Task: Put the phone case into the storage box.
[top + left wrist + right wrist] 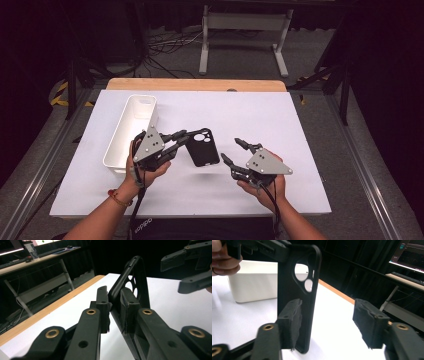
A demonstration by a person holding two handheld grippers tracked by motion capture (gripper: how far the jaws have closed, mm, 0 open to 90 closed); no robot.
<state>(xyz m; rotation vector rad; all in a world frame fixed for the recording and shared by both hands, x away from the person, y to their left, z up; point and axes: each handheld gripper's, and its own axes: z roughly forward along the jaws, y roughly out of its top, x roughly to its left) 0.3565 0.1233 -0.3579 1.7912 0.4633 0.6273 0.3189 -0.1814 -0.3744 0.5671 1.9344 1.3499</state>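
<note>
a dark room with cables on the floor and a metal stand (245, 37) behind the table (280, 125), whose white top leaves a wooden strip bare at the far edge. at the left a long white bin (131, 129) lies lengthwise, just beside the left hand (145, 170). the left gripper (181, 139) has its jaws closed on the edge of a black phone case (202, 147), near the end with the camera cutouts; in the left gripper view the case's rim sits pinched between the two pads. the case is lifted off the table, with its shadow below. to the right, the right gripper (234, 151) stands with jaws wide apart and nothing between them, just beside the case's lower end; in the right gripper view the case (298, 290) hangs upright just past its left pad (293, 317).
</note>
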